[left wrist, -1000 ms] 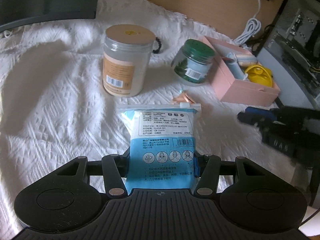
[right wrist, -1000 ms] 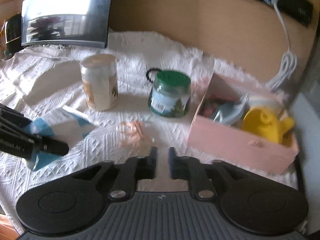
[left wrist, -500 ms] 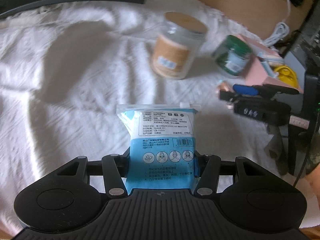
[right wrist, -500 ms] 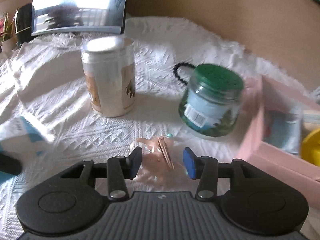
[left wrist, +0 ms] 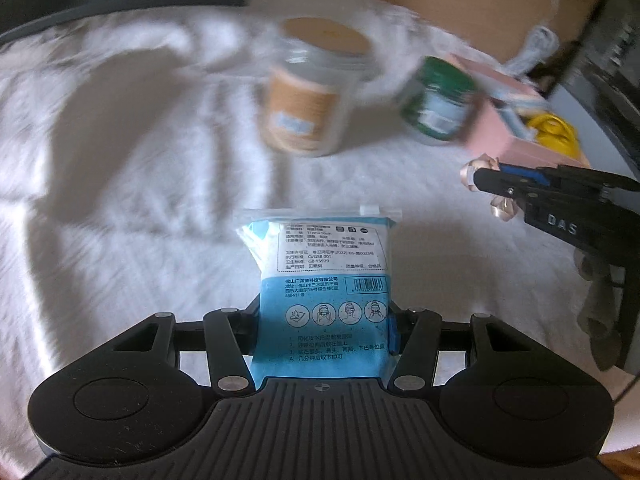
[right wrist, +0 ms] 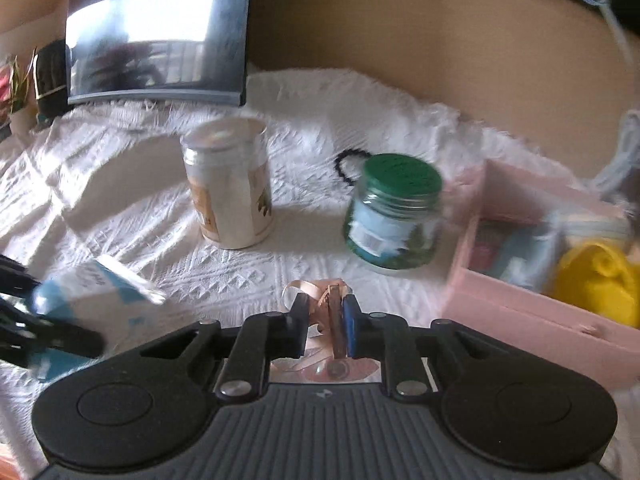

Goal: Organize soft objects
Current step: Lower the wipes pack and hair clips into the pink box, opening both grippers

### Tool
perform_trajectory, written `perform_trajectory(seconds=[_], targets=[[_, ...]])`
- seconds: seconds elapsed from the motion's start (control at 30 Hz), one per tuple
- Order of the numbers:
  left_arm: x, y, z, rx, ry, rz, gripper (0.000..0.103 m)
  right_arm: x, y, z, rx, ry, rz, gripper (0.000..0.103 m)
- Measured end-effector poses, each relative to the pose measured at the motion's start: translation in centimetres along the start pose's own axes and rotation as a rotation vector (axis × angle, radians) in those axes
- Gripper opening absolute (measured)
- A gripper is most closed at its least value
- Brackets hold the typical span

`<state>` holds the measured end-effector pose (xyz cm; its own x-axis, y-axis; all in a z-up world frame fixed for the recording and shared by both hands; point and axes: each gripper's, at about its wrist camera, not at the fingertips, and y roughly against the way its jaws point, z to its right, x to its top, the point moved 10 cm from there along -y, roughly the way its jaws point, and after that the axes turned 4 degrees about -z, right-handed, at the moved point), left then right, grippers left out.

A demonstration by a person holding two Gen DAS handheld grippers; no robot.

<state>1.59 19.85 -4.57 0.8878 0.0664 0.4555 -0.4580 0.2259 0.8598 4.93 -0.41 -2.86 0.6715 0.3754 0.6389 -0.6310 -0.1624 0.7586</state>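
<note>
Motion blur softens both views. The left gripper [left wrist: 323, 330] fingers pinch one blue cotton-pad packet [left wrist: 326, 280], its lower end hidden behind the gripper body. The right gripper [right wrist: 327, 320] fingers pinch one pink ribbon bow [right wrist: 326, 300], partly hidden, near the pink box [right wrist: 532, 312]. Two jars stand left of the box: a white jar [right wrist: 230, 196] and a green-lidded jar [right wrist: 394, 216]. Only the right wrist view shows the black hair tie [right wrist: 347, 162].

White cloth [left wrist: 132, 208] w/ a raised woven pattern, matt, fringed at the far edge. Blue-and-white packet [left wrist: 324, 280] is glossy plastic film, printed. Pink ribbon bow [right wrist: 332, 312] looks satin, slight sheen. Grippers are matt black plastic w/ ribbed housing & small metal pins. Tall jar [right wrist: 230, 192] is clear plastic w/ paper label; short jar [right wrist: 394, 216] looks like glass, green plastic lid. Pink box [right wrist: 520, 308] matt.
</note>
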Motion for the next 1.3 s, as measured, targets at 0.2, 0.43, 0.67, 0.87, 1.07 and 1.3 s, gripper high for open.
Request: perform_trajectory(seconds=[0.2,0.43,0.67,0.87,1.07,1.3], targets=[[1.5,-0.8,7.0,-0.113,-0.161,0.005,0.058,-1.1,6.0,3.6,-0.106,-0.035,0.029,0.018],[8.6,1.4,15.0,-0.266,-0.313,0.106,0.058,2.3,12.6,10.3,-0.256,-0.101,0.127,0.018],[19.1,2.4,22.5,-0.37,-0.332,0.298,0.058,11.1,14.3,17.8,-0.31,-0.203,0.223,0.018],[21.7,-8.7,24.8,-0.402,-0.175,0.161,0.058,13.9,8.1,23.0,-0.28,-0.307,0.111,0.018],[19.8,-13.8,25.4,-0.294,-0.289,0.153,0.084,9.2,-1.3,26.3,-0.245,-0.472,-0.115,0.018],[19.9,-12.5,23.4,-0.279,-0.274,0.176,0.07,5.6,-4.0,26.5,-0.223,-0.552,-0.21,0.03]])
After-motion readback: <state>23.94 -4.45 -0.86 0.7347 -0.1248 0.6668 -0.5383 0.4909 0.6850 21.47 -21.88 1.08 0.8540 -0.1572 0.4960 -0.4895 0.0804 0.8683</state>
